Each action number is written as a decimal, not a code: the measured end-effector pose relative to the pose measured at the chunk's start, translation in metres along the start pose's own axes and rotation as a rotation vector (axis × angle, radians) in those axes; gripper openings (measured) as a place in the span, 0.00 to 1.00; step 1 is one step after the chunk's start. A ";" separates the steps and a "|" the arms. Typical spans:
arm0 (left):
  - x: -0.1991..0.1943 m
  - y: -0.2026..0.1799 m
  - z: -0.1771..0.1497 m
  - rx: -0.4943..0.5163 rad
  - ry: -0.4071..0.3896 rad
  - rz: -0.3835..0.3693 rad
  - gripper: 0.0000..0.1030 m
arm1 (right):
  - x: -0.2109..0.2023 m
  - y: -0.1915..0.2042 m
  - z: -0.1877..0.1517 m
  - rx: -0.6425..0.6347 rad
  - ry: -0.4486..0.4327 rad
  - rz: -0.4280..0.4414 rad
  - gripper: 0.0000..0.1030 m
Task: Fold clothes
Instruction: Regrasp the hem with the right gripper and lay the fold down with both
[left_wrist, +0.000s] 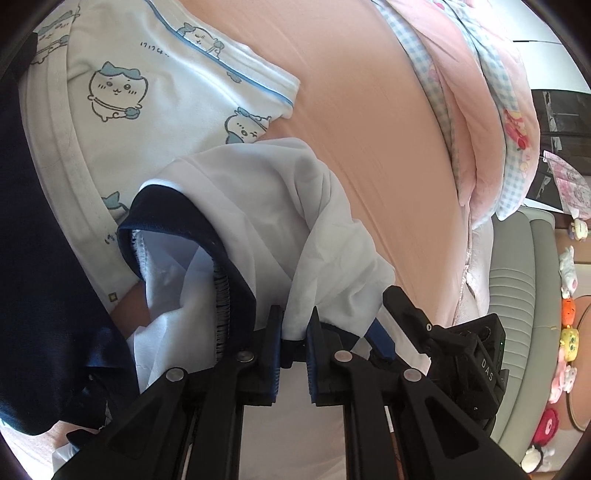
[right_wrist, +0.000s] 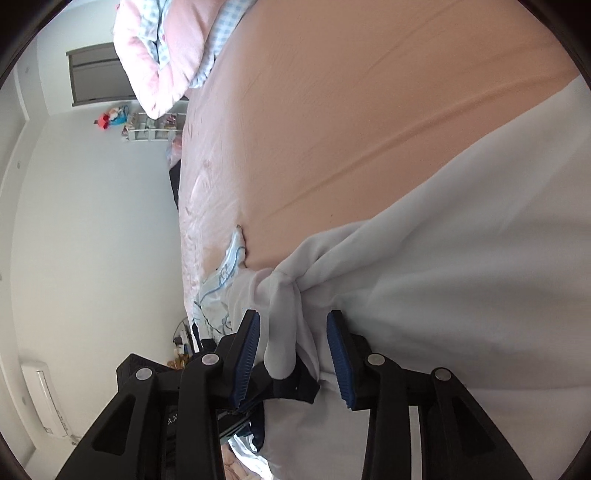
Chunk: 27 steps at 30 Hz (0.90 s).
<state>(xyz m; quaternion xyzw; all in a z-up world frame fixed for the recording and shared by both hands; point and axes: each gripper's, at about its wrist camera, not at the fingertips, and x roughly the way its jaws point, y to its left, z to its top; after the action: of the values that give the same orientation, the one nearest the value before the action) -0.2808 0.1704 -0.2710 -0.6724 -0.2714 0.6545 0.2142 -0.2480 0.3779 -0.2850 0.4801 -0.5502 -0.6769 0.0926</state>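
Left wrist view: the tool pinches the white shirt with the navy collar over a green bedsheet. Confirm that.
Not quite. In the left wrist view the left tool does pinch the white shirt with the navy collar, but the bedsheet under it is peach-pink, not green.

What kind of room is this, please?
Most likely a bedroom. A bed with a peach sheet fills the view, a pink quilt is bunched at its far end, and soft toys sit in a row beside the bed.
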 end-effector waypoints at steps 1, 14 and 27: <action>-0.001 0.001 0.001 -0.004 0.004 -0.006 0.09 | -0.001 0.002 -0.002 -0.002 0.002 0.017 0.36; 0.001 -0.002 0.022 -0.070 0.069 -0.156 0.09 | 0.022 -0.024 0.012 0.126 0.068 0.128 0.36; -0.011 -0.001 0.032 -0.077 0.082 -0.188 0.09 | 0.037 -0.040 0.009 0.277 0.093 0.280 0.36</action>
<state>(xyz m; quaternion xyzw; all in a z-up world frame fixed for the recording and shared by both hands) -0.3125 0.1620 -0.2641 -0.6778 -0.3495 0.5925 0.2596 -0.2579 0.3749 -0.3396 0.4379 -0.6944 -0.5525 0.1442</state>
